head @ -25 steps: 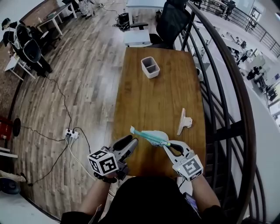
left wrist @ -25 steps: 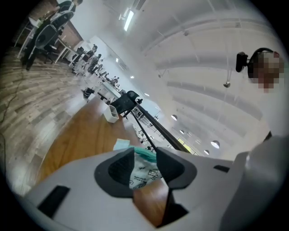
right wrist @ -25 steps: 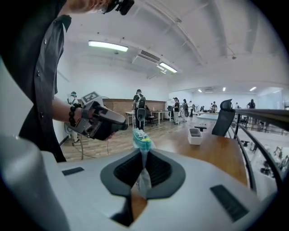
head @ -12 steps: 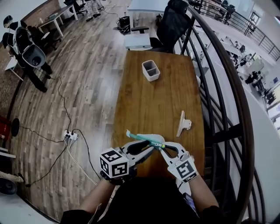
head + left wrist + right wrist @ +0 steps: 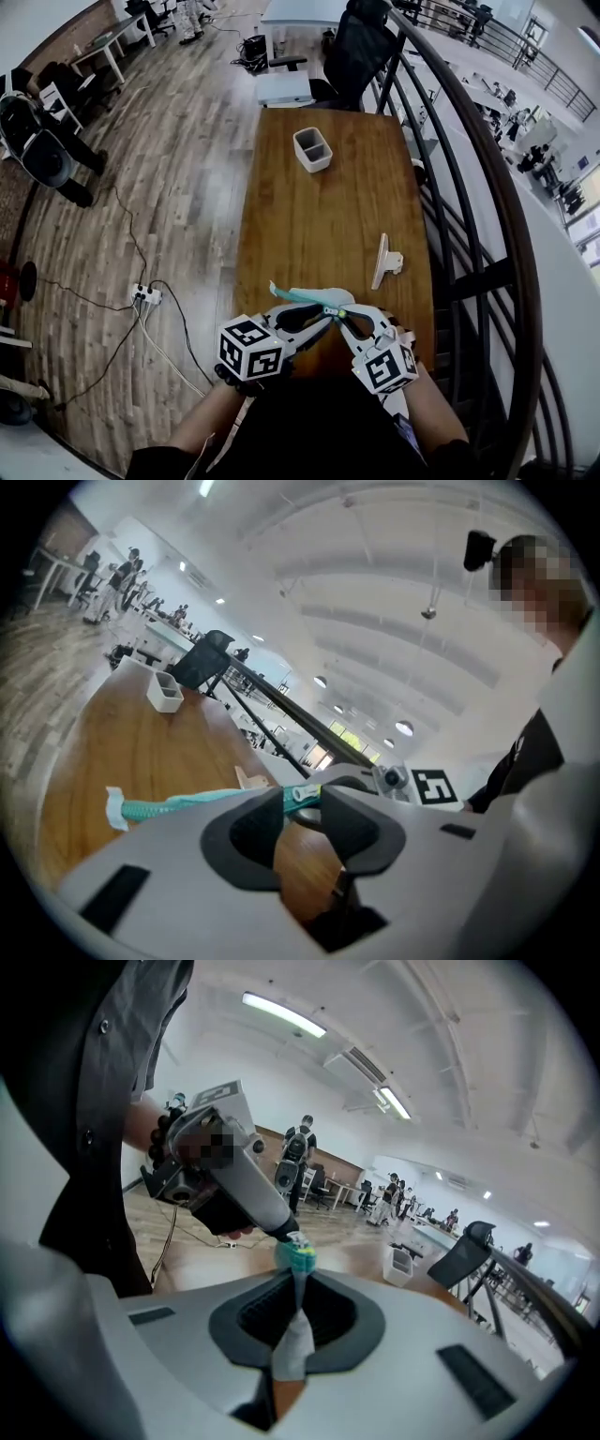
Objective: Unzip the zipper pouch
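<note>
The zipper pouch [image 5: 305, 297] hung over the desk's [image 5: 319, 206] near end. Our left tongs [image 5: 322, 320] had swung in, jaws half-wide and just closing around the zipper pull [image 5: 302, 796], not yet pinching. Our right tongs [image 5: 348, 321] clamped the pouch's end, so unzipping looked imminent.

Pale, teal-zippered zipper pouch [image 5: 316, 297], aloft, roughly level

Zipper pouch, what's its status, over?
Right gripper shut on zipper pouch. Left gripper just closing, zipper pull between jaws. Nothing in the way.
</note>
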`<state>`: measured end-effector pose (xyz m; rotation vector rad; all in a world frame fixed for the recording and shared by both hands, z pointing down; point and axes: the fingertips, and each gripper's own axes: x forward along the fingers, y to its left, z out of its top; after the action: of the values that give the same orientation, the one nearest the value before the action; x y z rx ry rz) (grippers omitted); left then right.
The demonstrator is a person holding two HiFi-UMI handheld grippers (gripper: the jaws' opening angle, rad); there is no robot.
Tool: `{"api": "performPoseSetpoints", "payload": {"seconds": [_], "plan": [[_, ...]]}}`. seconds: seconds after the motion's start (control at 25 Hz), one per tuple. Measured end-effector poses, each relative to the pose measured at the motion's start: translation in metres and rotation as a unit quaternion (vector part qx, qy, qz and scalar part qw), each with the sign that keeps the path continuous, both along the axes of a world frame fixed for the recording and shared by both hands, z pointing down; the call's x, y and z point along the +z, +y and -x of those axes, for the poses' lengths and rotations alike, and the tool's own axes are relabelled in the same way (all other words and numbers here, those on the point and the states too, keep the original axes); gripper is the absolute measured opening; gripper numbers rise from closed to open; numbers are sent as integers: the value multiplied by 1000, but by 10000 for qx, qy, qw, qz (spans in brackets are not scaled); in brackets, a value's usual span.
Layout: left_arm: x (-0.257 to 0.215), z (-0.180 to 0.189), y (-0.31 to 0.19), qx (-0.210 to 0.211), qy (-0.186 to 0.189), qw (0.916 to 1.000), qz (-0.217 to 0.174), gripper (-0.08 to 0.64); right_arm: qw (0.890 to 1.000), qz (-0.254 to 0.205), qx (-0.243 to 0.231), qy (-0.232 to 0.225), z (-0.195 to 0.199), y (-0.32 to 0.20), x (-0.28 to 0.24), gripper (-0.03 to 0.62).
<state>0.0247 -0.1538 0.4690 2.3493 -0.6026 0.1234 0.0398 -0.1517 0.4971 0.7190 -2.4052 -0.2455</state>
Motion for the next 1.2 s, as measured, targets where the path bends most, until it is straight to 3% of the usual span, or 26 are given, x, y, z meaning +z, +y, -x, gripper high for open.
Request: {"api": "performPoseSetpoints", "payload": {"seconds": [0.16,0.72,1.2], "plan": [[7,-7,1,176,-459,9987,-130,111,9997,-52,-28,221,-3,0,4,8],[-4,-16,-1,377,90,9984,407,44,9981,-133,-238,555,-3,5,9,8],[1,-12,-12,269,-47,9988,414,21,9993,317,-11,-203,-7,2,4,6]]}}
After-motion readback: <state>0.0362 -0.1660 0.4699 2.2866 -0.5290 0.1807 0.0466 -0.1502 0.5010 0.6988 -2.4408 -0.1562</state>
